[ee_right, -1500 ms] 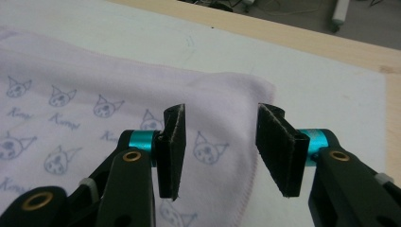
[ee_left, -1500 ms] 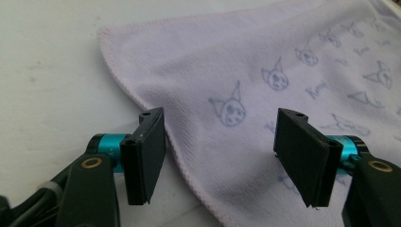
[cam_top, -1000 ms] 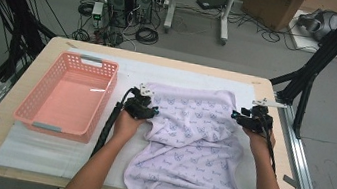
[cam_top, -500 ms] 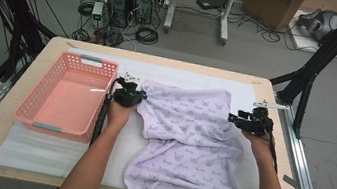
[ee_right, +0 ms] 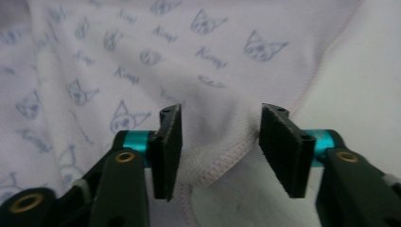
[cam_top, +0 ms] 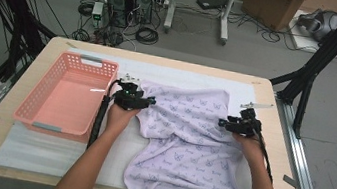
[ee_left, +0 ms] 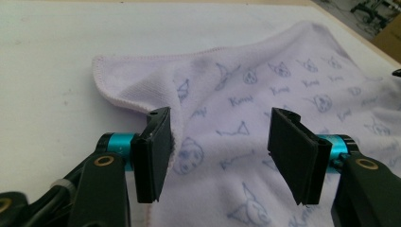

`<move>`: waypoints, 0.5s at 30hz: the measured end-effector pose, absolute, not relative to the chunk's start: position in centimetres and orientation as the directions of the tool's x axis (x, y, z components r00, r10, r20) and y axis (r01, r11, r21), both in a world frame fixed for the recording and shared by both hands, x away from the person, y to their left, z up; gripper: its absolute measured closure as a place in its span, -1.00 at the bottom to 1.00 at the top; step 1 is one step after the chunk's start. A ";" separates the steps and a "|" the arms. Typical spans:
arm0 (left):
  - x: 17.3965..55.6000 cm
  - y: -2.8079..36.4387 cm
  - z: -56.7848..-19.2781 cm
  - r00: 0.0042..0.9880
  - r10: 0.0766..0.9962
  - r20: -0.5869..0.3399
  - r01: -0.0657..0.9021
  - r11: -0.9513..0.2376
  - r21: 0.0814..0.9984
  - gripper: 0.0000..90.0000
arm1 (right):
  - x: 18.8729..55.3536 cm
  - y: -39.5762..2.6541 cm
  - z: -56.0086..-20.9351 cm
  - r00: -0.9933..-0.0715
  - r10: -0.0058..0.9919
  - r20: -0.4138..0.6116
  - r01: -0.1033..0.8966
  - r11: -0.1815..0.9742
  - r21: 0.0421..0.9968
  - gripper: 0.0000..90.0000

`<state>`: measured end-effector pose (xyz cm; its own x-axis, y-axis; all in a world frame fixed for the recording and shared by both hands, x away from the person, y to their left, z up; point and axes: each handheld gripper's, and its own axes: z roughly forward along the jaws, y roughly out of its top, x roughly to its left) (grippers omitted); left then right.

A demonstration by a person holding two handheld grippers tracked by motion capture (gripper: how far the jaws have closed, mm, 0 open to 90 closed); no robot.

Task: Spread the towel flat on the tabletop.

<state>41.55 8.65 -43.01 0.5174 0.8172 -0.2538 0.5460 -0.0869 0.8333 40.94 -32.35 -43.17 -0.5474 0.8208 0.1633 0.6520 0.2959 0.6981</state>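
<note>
Lilac towel [cam_top: 191,133], cat-face print

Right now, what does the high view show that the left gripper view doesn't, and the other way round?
High view alone: the pink basket left of the lilac towel, the right gripper at the towel's right edge, both forearms, and the floor clutter beyond the table. Left gripper view alone: the towel's stitched hem curling against one black pad, and cat faces with lettering printed on the cloth. Shared: the towel, the white sheet beneath it, and the left gripper, whose jaws have just been opening and stand apart over the cloth.
</note>
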 end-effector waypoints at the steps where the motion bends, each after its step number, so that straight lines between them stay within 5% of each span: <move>1: 41.3 8.7 -43.0 0.520 0.818 -0.248 0.546 -0.095 0.833 -0.10 | 41.0 -31.9 -43.4 -0.553 0.822 0.138 0.657 0.327 0.680 0.34; 5: 40.6 8.8 -43.0 0.528 0.817 -0.230 0.539 -0.114 0.835 -0.10 | 41.5 -31.9 -43.5 -0.521 0.850 0.079 0.649 0.334 0.683 0.87; 10: 39.8 9.0 -43.5 0.532 0.813 -0.237 0.562 -0.129 0.817 -0.11 | 42.5 -33.1 -43.0 -0.355 0.923 -0.148 0.579 0.341 0.740 0.90; 12: 39.5 9.0 -43.4 0.545 0.800 -0.249 0.577 -0.143 0.804 -0.15 | 42.9 -34.3 -42.9 -0.238 0.963 -0.124 0.587 0.244 0.772 0.88; 15: 38.8 8.6 -43.2 0.569 0.785 -0.245 0.552 -0.144 0.821 -0.13 | 43.0 -35.4 -43.0 -0.211 0.977 -0.017 0.601 0.144 0.786 0.61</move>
